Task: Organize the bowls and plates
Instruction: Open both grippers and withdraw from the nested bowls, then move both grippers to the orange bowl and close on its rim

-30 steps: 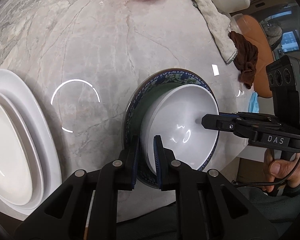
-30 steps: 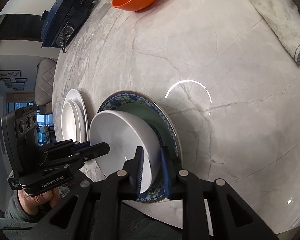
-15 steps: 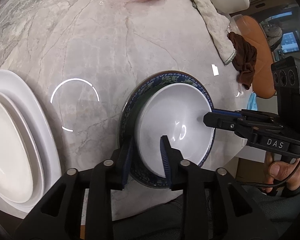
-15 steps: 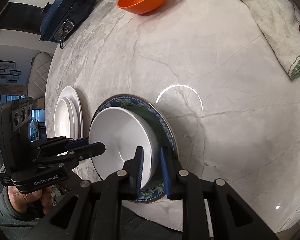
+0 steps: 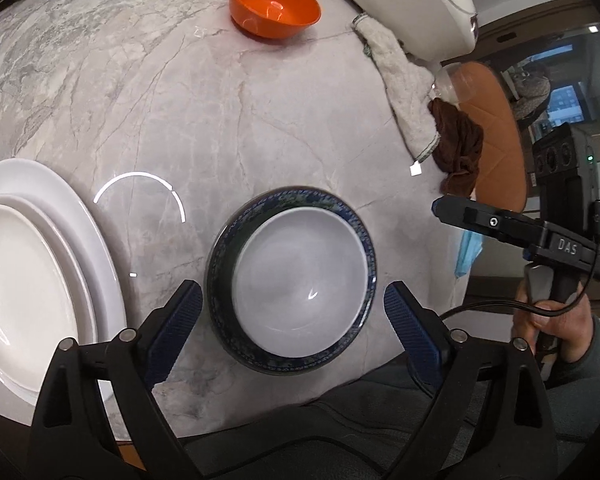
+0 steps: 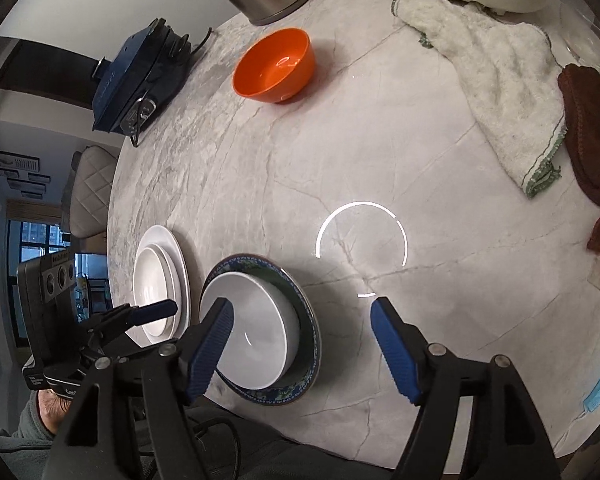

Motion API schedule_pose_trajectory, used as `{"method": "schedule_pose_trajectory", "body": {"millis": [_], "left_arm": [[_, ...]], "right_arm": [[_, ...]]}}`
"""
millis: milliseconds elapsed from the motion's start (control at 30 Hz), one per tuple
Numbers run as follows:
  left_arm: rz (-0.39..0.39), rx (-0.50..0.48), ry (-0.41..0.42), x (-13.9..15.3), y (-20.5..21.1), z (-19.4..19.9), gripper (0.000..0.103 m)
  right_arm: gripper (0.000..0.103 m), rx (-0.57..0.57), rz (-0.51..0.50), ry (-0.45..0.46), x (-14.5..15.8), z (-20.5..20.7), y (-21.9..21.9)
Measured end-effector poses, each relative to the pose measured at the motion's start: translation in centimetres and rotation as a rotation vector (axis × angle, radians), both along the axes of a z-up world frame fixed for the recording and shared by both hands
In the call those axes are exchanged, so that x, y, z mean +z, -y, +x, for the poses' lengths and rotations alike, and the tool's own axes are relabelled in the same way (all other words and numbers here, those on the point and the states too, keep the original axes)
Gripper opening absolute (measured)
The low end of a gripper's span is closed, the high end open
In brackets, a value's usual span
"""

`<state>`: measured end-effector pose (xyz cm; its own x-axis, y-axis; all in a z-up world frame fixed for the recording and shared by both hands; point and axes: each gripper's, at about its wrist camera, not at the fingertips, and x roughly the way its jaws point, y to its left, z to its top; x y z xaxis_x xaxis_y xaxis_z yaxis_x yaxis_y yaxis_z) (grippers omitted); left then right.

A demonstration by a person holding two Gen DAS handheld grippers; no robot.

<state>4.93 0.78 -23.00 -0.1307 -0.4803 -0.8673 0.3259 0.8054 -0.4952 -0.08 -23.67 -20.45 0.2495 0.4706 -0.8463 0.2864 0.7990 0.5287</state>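
The white bowl [image 5: 300, 280] sat nested inside the blue-patterned plate [image 5: 228, 240] near the front edge of the marble table [image 5: 180, 100], a little off centre toward the side nearest me, so that more of the plate's dark green well showed on its far side. I judged it had been set there to gather the dishes into one stack. My left gripper [image 5: 294, 332] hung above the near rim of that stack with its jaws spread wide, having just opened; the bowl showed between the blue pads [image 5: 172, 336] in the camera's view, but neither pad touched it. My right gripper [image 6: 300, 344] was likewise released, its jaws just opened and empty, with the bowl lying below and beside its left pad and bare marble under its right. To the left of the patterned plate rested a stack of white plates [image 5: 32, 280], apart from it. Far across the table stood an orange bowl [image 5: 274, 4], not yet gathered, and along the right edge lay a white towel [image 6: 500, 80] and a brown cloth [image 6: 592, 128].
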Motion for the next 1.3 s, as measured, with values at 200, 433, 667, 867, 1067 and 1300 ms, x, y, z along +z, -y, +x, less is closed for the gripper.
{"method": "schedule_pose_trajectory", "body": {"millis": [200,433,667,867,1067,1300], "left_arm": [[-0.061,0.015,0.295,6.1,0.0,4.6,0.103],[0.039,0.059,0.308,8.0,0.8,14.8,0.103],[0.098,0.108,0.229,4.1,2.0,23.6,0.103],[0.15,0.031,0.208,-1.4,5.1,26.4,0.101],[0.13,-0.036,0.217,-4.6,7.4,27.5,0.101],[0.11,-0.051,0.195,-6.8,8.6,29.4,0.101]], "right_arm": [[0.092,-0.06,0.116,0.08,1.2,2.0,2.6],[0.092,-0.116,0.148,0.231,4.2,7.1,5.8],[0.091,-0.152,0.189,0.262,3.4,13.2,8.4],[0.087,-0.186,0.197,0.179,-1.0,17.5,9.2],[0.087,-0.187,0.208,0.102,-5.0,19.6,8.6],[0.087,-0.169,0.23,0.063,-7.6,20.9,7.9]]}}
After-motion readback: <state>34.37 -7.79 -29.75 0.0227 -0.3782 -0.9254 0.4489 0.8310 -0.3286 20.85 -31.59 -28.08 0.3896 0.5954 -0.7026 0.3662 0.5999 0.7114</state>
